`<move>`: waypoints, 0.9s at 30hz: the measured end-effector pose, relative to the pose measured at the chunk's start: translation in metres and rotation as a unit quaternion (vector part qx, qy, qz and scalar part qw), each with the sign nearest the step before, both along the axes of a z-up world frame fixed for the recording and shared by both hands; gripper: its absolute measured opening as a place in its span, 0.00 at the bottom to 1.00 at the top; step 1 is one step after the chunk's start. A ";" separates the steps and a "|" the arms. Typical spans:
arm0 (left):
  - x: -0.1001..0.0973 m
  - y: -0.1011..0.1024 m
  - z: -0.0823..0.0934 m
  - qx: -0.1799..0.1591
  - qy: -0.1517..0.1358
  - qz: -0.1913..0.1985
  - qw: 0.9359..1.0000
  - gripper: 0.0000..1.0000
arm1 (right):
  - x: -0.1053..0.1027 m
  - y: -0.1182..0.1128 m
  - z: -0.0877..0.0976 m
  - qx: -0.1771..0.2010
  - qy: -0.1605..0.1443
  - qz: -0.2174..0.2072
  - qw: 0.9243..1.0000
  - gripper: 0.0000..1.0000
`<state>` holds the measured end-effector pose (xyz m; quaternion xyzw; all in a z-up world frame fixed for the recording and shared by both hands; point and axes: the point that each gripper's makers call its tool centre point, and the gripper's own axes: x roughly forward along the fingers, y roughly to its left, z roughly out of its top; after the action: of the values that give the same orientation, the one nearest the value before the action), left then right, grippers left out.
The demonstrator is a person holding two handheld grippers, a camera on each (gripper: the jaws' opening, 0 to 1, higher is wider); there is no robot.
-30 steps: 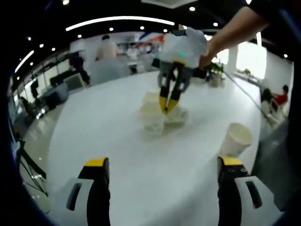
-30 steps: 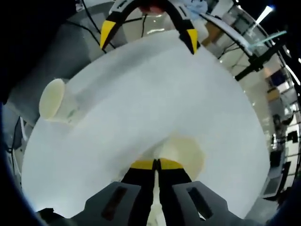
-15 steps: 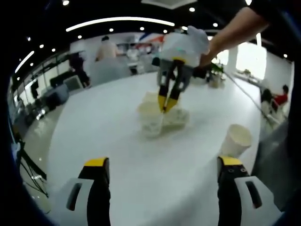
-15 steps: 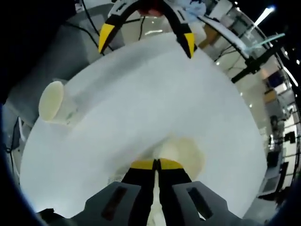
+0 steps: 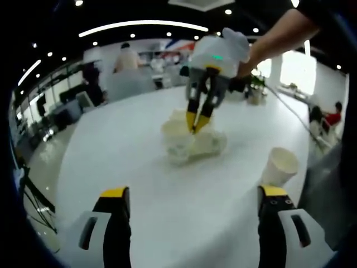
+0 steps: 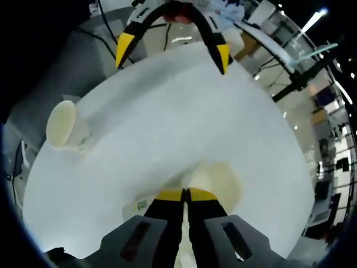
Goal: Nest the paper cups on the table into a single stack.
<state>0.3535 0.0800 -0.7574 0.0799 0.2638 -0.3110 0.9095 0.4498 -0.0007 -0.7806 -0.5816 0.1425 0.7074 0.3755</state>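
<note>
White paper cups cluster mid-table: one cup (image 5: 177, 142) stands with its mouth up, and a second cup (image 5: 211, 144) leans beside it. My right gripper (image 5: 196, 126) reaches down from above and is shut on the first cup's rim. From its own camera, the right gripper (image 6: 186, 194) pinches the cup rim (image 6: 223, 180), and another cup's base (image 6: 136, 207) peeks out beside the jaws. A lone cup (image 5: 279, 166) stands apart, also seen as the lone cup (image 6: 63, 125). My left gripper (image 5: 193, 192) hovers open over the near table, and shows across the table as the left gripper (image 6: 174, 50).
The round white table (image 5: 139, 184) has bare surface between the left gripper and the cup cluster. A person's arm (image 5: 279, 33) holds the right gripper. Chairs, desks and people fill the office beyond the table's far edge.
The right gripper has lifted and tilted slightly with the cup rim in its jaws, and a second cup's base has come into sight beside them. The left gripper has stayed put.
</note>
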 end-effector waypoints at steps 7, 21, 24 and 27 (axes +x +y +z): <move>-0.001 0.000 0.000 0.000 0.000 0.000 1.000 0.95 | -0.001 -0.001 0.000 -0.002 -0.001 0.002 1.000 0.00; -0.002 -0.001 0.001 -0.001 -0.002 -0.001 1.000 0.95 | -0.003 0.000 0.002 -0.001 -0.002 0.003 1.000 0.00; -0.002 -0.001 0.001 0.000 -0.001 -0.002 1.000 0.95 | -0.003 0.001 0.003 -0.001 -0.002 0.003 1.000 0.00; -0.002 0.000 0.000 0.000 -0.001 0.000 1.000 0.94 | -0.004 0.000 0.004 -0.001 -0.003 0.005 1.000 0.00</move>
<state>0.3518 0.0798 -0.7571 0.0798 0.2631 -0.3114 0.9096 0.4459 -0.0002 -0.7771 -0.5848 0.1395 0.7073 0.3719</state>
